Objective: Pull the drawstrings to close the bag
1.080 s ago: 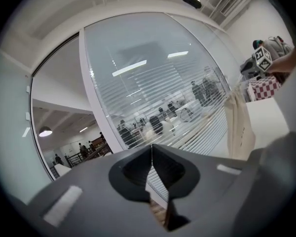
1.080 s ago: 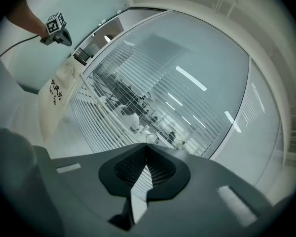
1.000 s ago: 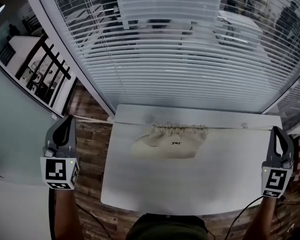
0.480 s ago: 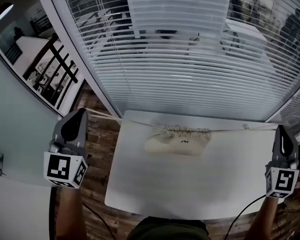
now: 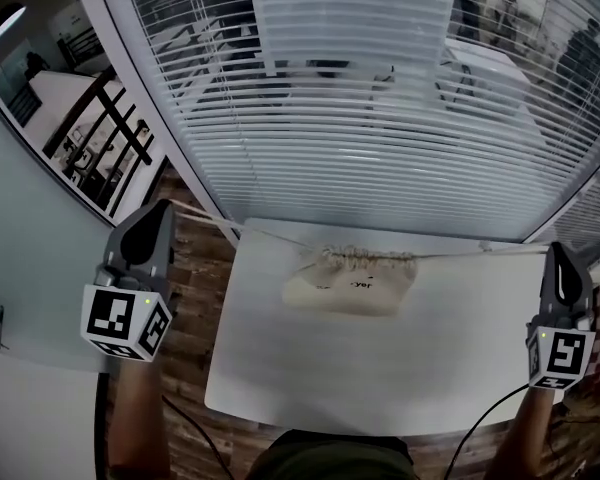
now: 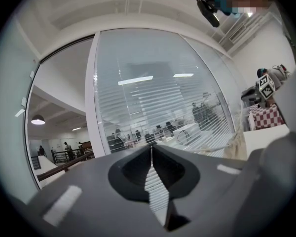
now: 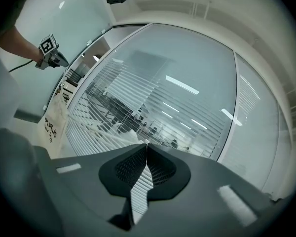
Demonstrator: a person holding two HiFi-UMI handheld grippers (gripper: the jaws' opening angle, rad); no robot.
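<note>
- Head view: a cream bag (image 5: 350, 290) lies flat on the white table (image 5: 380, 368), near the far edge by the window blinds (image 5: 360, 118). Its mouth is gathered into tight puckers, and what is inside cannot be seen.
- The left drawstring (image 5: 242, 230) runs taut from the mouth to the left tool (image 5: 162, 208), whose jaws are pinched together on it.
- The right drawstring (image 5: 480, 251) stretches to the right tool (image 5: 560, 251), likewise clamped on it.
- Both tools hang beyond the table's sides, well apart.
</note>
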